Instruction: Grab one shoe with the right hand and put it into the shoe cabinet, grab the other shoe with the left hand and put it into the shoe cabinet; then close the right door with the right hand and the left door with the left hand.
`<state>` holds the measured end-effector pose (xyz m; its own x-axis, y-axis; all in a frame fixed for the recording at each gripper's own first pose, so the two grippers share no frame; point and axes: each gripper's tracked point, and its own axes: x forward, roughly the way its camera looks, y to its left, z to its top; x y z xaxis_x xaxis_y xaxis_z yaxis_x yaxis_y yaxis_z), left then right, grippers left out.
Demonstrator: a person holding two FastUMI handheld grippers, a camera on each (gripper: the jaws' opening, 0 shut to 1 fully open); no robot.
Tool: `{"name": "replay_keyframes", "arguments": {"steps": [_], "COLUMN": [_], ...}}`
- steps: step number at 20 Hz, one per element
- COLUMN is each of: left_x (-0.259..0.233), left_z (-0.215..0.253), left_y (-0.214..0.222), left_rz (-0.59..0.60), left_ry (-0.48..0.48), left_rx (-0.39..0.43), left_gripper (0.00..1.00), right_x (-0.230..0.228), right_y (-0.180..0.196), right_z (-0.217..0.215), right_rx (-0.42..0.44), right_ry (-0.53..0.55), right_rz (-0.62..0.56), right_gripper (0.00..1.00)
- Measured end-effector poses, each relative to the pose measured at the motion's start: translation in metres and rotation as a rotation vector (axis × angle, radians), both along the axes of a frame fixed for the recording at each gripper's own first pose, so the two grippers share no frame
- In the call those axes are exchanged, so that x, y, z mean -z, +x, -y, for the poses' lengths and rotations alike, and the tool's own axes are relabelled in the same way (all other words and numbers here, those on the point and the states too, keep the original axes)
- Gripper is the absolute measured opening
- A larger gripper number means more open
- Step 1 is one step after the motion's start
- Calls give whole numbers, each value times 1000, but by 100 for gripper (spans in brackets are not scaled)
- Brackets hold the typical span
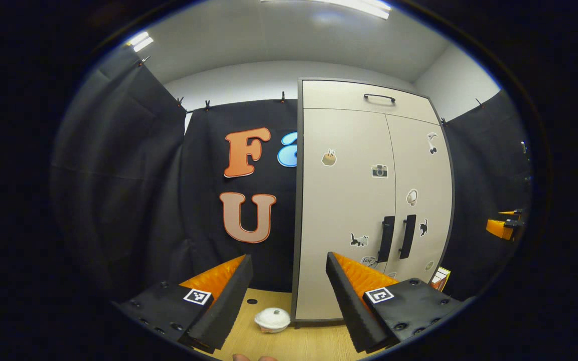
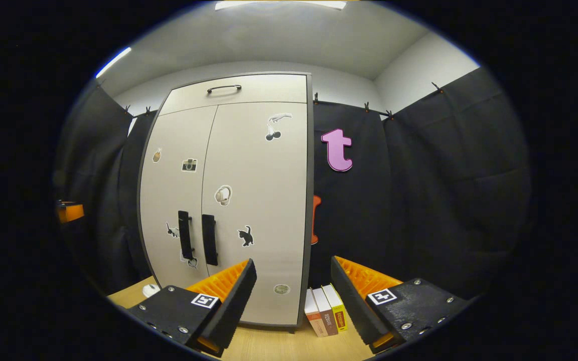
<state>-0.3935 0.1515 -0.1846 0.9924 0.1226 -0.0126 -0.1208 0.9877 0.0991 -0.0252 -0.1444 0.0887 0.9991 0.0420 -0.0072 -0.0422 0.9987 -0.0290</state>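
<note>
The beige shoe cabinet stands on a wooden table with both doors shut, black handles side by side at the middle seam. Stickers dot the doors. In the left gripper view my left gripper is open and holds nothing; it stands in front of the cabinet's left edge. In the right gripper view my right gripper is open and holds nothing, facing the cabinet's right edge. An orange part of the right gripper shows at the far right, and one of the left gripper at the far left.
A small white lidded pot sits on the table left of the cabinet. Three books stand by the cabinet's right side. Black cloth walls close in the booth on all sides.
</note>
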Motion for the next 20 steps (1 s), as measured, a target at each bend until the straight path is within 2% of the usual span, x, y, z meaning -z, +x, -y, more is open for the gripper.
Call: {"name": "replay_keyframes", "arguments": {"steps": [20], "left_x": [-12], "left_z": [1], "left_y": [-17], "left_rz": [25], "left_ry": [-27], "left_rx": [9], "left_gripper": [95], "right_x": [-6], "right_y": [-21], "right_z": [4], "right_rx": [4], "right_ry": [14], "right_rz": [5], "right_gripper": [92]}}
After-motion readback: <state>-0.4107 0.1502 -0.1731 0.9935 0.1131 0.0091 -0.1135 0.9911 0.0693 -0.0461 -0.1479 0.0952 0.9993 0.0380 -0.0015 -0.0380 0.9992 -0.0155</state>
